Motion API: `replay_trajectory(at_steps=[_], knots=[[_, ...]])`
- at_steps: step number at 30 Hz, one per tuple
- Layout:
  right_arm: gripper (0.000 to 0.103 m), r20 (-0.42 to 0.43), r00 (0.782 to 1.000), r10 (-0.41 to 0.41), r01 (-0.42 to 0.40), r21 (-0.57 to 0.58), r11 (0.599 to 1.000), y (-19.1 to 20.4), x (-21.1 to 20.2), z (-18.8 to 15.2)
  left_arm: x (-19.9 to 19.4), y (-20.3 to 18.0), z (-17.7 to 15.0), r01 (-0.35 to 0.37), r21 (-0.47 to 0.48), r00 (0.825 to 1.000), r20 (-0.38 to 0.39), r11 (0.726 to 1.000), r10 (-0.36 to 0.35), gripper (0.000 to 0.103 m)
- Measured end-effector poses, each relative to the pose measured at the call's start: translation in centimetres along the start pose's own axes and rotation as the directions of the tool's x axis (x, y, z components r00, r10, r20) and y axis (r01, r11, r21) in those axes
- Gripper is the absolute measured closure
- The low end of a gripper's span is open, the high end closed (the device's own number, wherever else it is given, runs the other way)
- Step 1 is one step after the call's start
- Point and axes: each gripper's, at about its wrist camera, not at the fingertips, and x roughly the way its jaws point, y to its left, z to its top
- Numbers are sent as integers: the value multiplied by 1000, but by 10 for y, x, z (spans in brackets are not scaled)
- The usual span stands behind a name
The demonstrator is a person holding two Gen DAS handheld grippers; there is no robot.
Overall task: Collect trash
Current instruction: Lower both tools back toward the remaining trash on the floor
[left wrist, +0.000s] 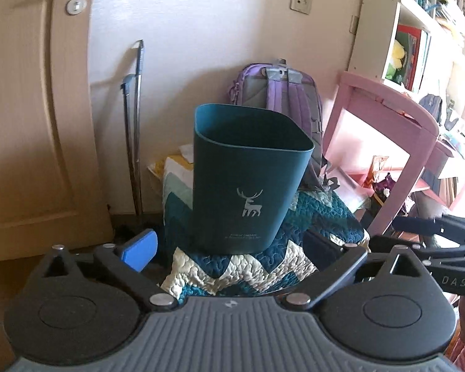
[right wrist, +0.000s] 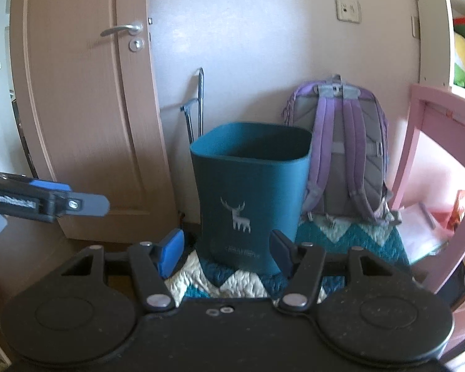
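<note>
Quilted surface (left wrist: 232, 263), teal bin (left wrist: 248, 179) upright

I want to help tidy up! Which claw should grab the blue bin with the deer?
Probably the right claw: the bin sits centred between its open fingers. The left claw is open too, facing it slightly off-centre.

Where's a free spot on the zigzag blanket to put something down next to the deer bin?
The quilt shows bare room in front of the bin, between it and the left tongs. In the right view, a strip lies free right of the bin, before the backpack. Behind the bin it is crowded.
</note>
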Motion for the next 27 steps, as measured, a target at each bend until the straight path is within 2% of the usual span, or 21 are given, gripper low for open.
replay_trajectory(at_steps=[7, 13, 19, 22, 27], knots=[[42, -59, 998, -8, 9, 26, 1000, -2, 7, -34, -2, 11, -35, -16, -37, 1000, 8, 999, 16, 1], [42, -98, 995, -32, 37, 44, 998, -10, 17, -64, 13, 18, -67, -25, -66, 999, -43, 998, 22, 1], [41, -121, 990, -66, 74, 62, 995, -23, 33, -92, 42, 21, -98, -55, -94, 991, -128, 994, 42, 1], [41, -135, 988, -80, 90, 71, 993, -33, 47, -107, 63, 19, -115, -64, -88, 982, -185, 994, 47, 1], [41, -259, 959, -113, 144, 102, 984, -54, 79, -124, 100, 15, -143, -93, -65, 961, -267, 993, 73, 1]])
